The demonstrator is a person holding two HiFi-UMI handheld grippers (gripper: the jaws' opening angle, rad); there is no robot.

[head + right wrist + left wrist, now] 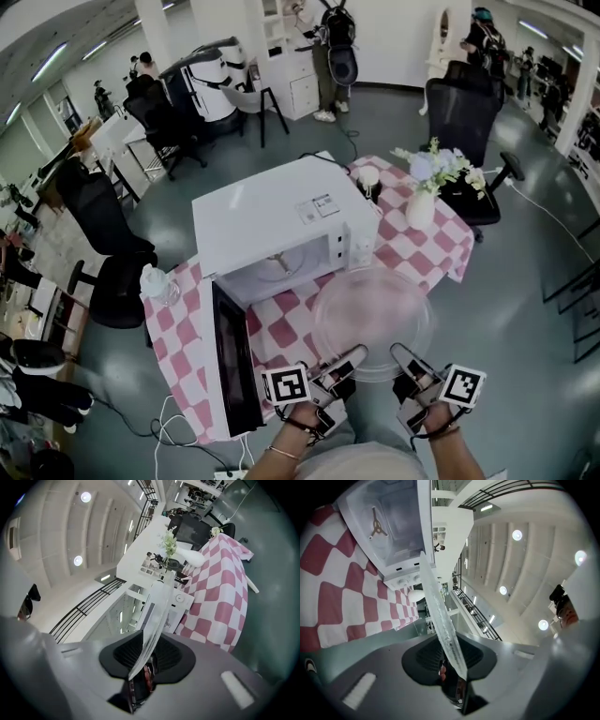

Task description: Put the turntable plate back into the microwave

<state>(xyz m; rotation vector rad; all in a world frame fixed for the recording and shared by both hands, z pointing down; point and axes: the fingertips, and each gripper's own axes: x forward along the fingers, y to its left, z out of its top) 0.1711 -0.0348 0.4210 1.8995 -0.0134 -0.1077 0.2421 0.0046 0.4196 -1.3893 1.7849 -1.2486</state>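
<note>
Two grippers share the load: the left gripper [351, 362] and the right gripper [405, 362] are each clenched on the near rim of the clear turntable plate [372, 314], whose edge runs straight between the jaws in both gripper views. The plate hangs roughly level in the air above the near edge of the checked table [417, 251], in front of the control-panel end of the microwave [272, 220] and just to the right of its open cavity [281, 269]. The door [234, 361] stands swung out toward the near left corner, so the way in looks free. Judging from this, the pick-up is done, and what is left is carrying the plate left into the cavity, seating it and letting go. A three-armed piece [375, 523] lies on the cavity floor in the left gripper view; whether a roller ring lies around it cannot be told. The plate's far rim is faint against the cloth, and the table's near edge is hidden behind the plate and hands.
</note>
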